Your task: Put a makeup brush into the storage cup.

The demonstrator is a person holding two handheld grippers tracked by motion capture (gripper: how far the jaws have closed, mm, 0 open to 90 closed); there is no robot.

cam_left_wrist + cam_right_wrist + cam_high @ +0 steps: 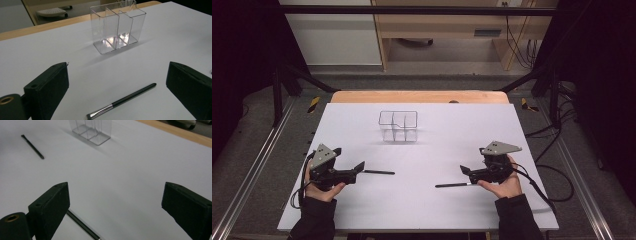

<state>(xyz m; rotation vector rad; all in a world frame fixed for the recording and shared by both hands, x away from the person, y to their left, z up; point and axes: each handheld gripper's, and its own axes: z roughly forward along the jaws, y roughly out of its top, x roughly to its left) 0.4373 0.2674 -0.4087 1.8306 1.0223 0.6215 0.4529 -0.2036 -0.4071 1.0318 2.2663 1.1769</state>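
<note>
Clear plastic forms the three-compartment organizer (398,126) that stands upright on the white table (422,200) in the high view, and every place below is told from it. No brand, label or writing can be read on it or on anything else. On the person's side of the organizer and off to its left, the left gripper (353,169) is held low over the table with its jaws spread wide and nothing between them. A thin dark brush (379,172) lies flat just past its tips. On the person's side of the organizer and off to its right, the right gripper (467,171) also stands wide and empty, with a second brush (453,185) lying flat just below it.

From the left gripper view, the organizer (117,27) is beyond the wide-set jaws, its three slots side by side and empty. Nearer than it, between the jaws, lies the brush (122,100): a slim black handle, a shiny metal ferrule, bristles cut off by the frame edge.

From the right gripper view, the organizer (91,130) is far beyond the jaws at the top edge. The first brush (32,146) lies to its left. The second brush (83,226) passes beside the left jaw, well nearer than the organizer.
</note>
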